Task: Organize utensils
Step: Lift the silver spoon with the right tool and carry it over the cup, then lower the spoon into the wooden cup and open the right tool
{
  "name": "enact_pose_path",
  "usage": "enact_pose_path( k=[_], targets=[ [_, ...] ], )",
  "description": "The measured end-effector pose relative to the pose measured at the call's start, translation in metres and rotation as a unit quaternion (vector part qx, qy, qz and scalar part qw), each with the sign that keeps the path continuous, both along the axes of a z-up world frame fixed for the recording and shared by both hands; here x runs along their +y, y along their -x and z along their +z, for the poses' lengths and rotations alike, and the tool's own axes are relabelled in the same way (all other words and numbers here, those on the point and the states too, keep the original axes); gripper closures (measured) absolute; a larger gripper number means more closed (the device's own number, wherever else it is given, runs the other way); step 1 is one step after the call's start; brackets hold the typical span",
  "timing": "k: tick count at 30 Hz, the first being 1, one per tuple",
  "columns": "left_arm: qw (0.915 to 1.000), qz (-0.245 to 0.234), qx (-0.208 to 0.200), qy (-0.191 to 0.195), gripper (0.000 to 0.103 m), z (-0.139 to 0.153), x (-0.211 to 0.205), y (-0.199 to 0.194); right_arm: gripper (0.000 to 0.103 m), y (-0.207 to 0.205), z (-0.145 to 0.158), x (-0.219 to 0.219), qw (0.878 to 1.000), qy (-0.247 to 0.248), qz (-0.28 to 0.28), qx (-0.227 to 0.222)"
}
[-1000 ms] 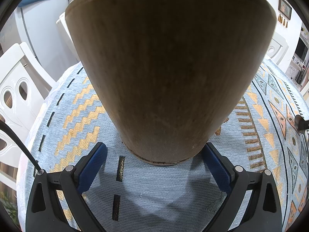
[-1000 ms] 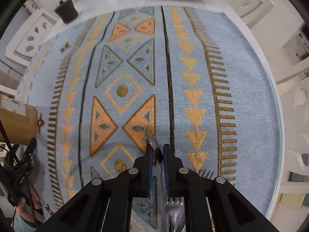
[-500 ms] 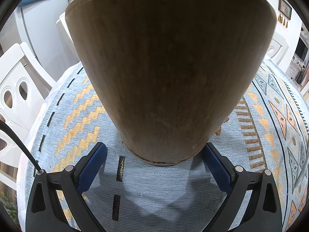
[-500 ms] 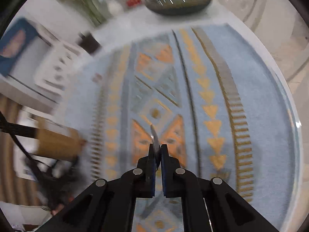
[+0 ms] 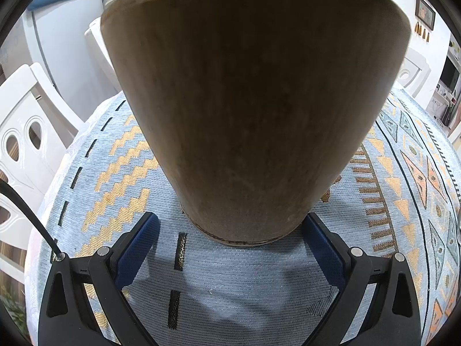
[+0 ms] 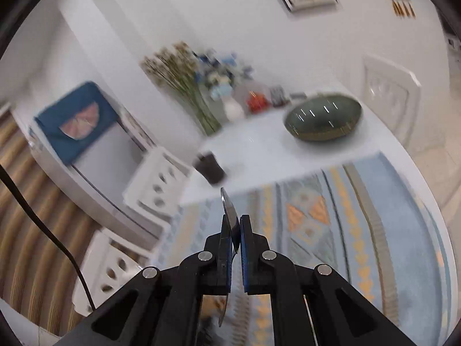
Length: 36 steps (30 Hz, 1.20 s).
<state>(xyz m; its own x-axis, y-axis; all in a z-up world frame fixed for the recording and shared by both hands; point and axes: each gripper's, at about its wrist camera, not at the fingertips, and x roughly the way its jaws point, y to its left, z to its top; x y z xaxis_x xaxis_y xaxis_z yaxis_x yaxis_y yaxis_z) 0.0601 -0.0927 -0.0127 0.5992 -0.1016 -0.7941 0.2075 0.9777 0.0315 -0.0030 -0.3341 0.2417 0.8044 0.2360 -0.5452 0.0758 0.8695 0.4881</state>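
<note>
Holding the left gripper spread wide at the bottom of the left wrist view, its blue pads straddling the foot of a tall wooden holder

Touching the holder's base with the pad on the right of the frame, leaving a strip of cloth showing beside the pad on the left

Standing the holder upright on a pale blue patterned tablecloth, filling the middle and top of that frame and hiding its own mouth above the top edge

Showing a white chair past the table edge at the left of the frame

Pinching a thin metal utensil in the right gripper at lower centre of the right wrist view, pads pressed together on its flat handle, the rounded end sticking up beyond the fingertips and a sliver hanging down between the black arms

Carrying it clear above the tablecloth, which is lying at the lower right of that blurred frame

Looking beyond to a dark cup at centre on the bare white table, then a dark oval dish at upper right, and a bunch of flowers farther back against the wall
</note>
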Motion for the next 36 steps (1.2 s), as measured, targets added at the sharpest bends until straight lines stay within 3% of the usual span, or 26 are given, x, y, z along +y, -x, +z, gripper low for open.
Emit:
enact_pose_path(
  k=[6,11,23,36],
  targets=[
    [0.9999,-0.005,-0.01,0.002,0.004,0.001,-0.004,0.003,0.099,-0.002,0.051,0.048,0.996,0.029,0.018,-0.079],
    [0.9999,-0.007,-0.008,0.004,0.004,-0.001,-0.005,0.002,0.099,-0.009,0.066,0.082,0.993,0.028,0.04,-0.108],
    [1.0,-0.004,-0.006,0.006,0.004,0.004,0.002,0.002,0.099,-0.042,0.034,0.142,0.993,0.056,0.057,-0.085],
    [0.9999,-0.005,-0.008,0.006,0.004,0.004,0.003,0.003,0.099,-0.045,0.004,0.181,0.982,0.158,0.061,-0.082]
  ],
)
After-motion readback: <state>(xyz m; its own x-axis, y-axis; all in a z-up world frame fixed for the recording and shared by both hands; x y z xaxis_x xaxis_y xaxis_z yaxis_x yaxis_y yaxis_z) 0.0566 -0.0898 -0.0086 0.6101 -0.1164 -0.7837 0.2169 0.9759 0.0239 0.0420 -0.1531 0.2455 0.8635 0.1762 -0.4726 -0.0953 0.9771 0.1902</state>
